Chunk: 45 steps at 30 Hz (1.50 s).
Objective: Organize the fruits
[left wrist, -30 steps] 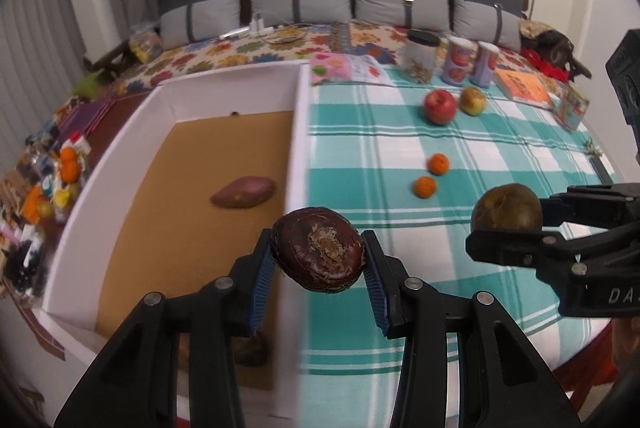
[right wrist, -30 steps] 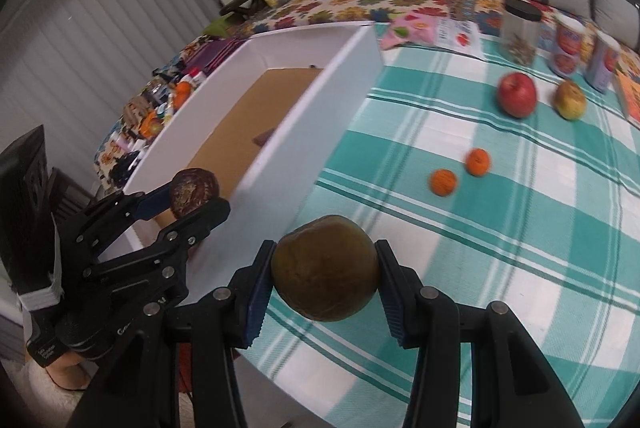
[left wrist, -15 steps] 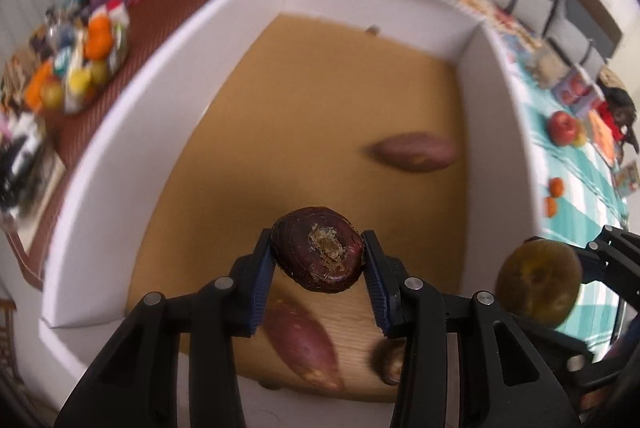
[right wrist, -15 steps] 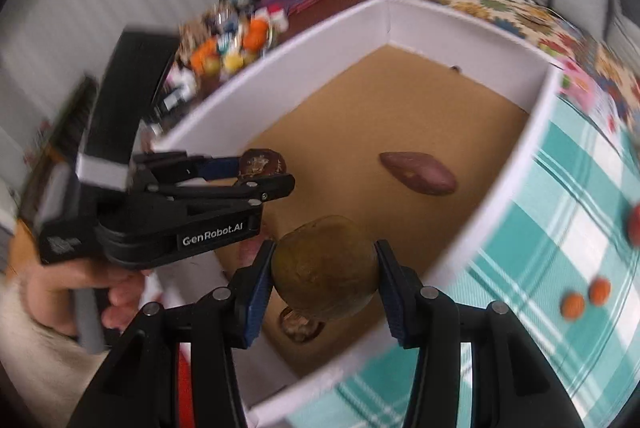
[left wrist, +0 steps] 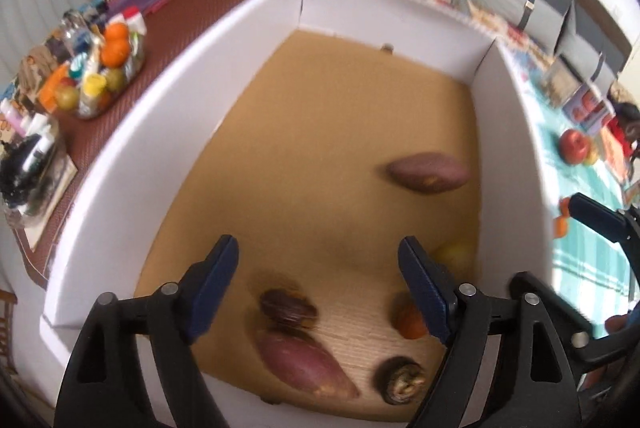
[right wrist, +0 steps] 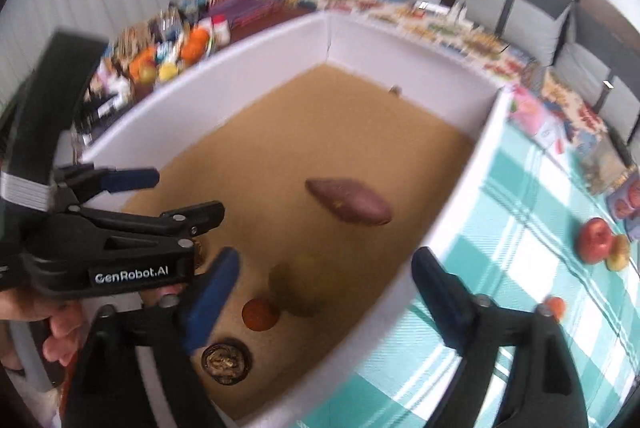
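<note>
Both the left gripper (left wrist: 318, 280) and right gripper (right wrist: 326, 286) hang over the white box (left wrist: 120, 148), jaws opening with nothing between them. The dark fruit (left wrist: 288, 306) and greenish fruit (right wrist: 298, 286) lie blurred on its cardboard floor near a sweet potato (left wrist: 304, 364). Risk: they may bounce, roll or bruise neighbouring produce; table fruit such as the red apple (right wrist: 596, 240) remains unsorted.

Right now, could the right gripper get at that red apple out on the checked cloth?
Probably yes: the right gripper is opening with nothing between its fingers, and the red apple lies outside the white box, with open cloth between them.
</note>
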{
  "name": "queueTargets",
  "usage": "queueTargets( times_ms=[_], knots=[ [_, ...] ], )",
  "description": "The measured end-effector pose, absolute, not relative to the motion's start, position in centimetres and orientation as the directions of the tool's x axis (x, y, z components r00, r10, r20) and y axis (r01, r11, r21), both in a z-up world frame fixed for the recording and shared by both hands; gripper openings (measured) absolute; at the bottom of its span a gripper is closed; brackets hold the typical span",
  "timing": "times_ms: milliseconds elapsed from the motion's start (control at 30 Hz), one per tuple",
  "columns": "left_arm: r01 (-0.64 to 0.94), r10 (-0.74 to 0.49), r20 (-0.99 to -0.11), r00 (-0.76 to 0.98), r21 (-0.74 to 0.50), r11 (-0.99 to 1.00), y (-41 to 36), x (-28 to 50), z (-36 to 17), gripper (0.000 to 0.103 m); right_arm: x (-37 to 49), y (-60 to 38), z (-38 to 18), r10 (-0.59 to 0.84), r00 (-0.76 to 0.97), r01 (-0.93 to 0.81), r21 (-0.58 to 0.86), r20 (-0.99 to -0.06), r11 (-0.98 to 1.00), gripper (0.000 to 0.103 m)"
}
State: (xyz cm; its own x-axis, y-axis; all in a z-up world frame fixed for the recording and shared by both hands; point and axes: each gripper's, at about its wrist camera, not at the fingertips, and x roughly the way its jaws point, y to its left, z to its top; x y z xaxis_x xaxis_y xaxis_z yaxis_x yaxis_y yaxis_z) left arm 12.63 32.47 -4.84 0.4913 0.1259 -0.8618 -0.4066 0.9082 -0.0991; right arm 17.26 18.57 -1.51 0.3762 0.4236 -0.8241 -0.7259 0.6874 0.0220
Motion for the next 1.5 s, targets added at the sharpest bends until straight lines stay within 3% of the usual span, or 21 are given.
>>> queueTargets(
  times_ms=[267,500,933,1500],
  knots=[
    [-0.3,0.136,-0.76,0.636,-0.081,0.95,23.9,9.8,-0.3,0.087,13.9,9.4,2.6,0.394,0.538,-0.644,-0.062,-0.745,0.762,0.093],
    [-0.12,0.012,-0.721,0.693,-0.1,0.988,12.9,8.7,1.1,0.088,11.8,-1.5,1.9,0.266,0.63,-0.507,-0.126,-0.73,0.853,0.093],
    [0.039,-0.088,-0.787,0.611,-0.081,0.996,-0.4,10.6,-6.7,0.088,11.5,-17.4,-4.1,0.064,0.652,-0.237,-0.123,-0.755,0.964,0.093],
    [-0.001,-0.057,-0.823,0.565,-0.07,0.998,-2.1,15.6,-12.6,0.088,14.6,-20.6,-9.3,0.009,0.602,-0.15,-0.101,-0.798,0.984,0.093]
  ],
)
